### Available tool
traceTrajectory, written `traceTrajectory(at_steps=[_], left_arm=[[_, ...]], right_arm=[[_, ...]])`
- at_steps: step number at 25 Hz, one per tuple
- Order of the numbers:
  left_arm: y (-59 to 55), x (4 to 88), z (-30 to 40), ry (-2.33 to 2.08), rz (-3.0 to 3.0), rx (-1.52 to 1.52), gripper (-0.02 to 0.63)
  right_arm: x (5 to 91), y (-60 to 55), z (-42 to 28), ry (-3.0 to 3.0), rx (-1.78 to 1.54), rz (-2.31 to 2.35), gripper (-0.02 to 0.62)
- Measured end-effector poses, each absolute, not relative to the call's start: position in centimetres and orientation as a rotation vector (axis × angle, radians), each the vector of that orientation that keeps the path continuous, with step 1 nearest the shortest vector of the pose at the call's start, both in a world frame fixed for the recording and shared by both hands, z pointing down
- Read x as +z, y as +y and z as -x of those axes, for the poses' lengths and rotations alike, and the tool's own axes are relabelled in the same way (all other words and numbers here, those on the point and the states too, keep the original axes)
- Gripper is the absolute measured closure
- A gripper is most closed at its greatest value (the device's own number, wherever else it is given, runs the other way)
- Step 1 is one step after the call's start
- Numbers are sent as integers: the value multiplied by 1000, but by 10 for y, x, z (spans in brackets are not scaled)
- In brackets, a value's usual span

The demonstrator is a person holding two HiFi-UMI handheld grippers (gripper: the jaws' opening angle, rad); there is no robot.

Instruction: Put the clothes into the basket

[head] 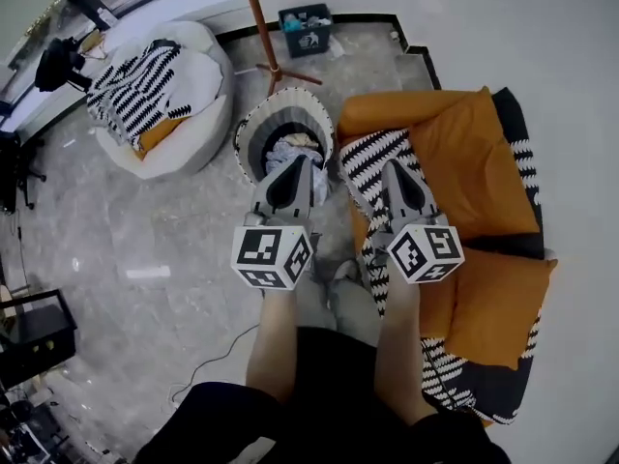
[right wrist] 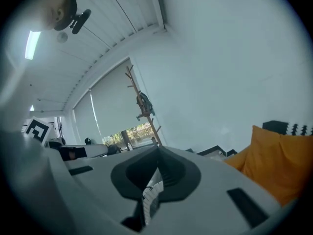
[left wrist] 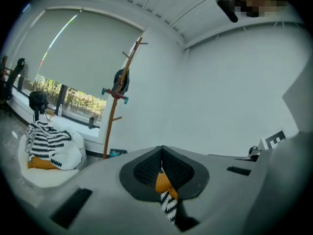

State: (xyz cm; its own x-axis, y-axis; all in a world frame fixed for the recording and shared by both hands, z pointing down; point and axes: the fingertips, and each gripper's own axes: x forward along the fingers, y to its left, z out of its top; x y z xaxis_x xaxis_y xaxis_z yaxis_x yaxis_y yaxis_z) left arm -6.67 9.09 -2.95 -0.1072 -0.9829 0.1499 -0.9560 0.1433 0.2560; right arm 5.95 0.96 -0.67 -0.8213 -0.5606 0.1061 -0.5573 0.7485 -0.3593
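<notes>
Head view: L claw (head: pixel 296 165) covers near rim of basket (head: pixel 249 131) and part of the clothes pile (head: pixel 302 146) under it; own jaw tips hidden from above; R claw (head: pixel 397 169) hides zigzag throw (head: pixel 366 158) beneath it. L gripper view: only a sliver of orange-and-zigzag cloth (left wrist: pixel 167 194) shows betw. closed jaws, rest behind claw body. R gripper view: pale striped strip (right wrist: pixel 149 196) betw. closed jaws, blurred, pattern unclear.
</notes>
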Motion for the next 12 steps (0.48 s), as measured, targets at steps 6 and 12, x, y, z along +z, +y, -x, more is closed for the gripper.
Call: traceTrajectory(at_steps=[6, 12], left_arm=[[80, -113, 34, -2188, -2023, -145, 597], [72, -193, 10, -2237, -2167, -169, 597]], right_arm=[[-81, 9, -89, 2892, -440, 945, 583], [-161, 2, -107, 2836, -254, 917, 583]])
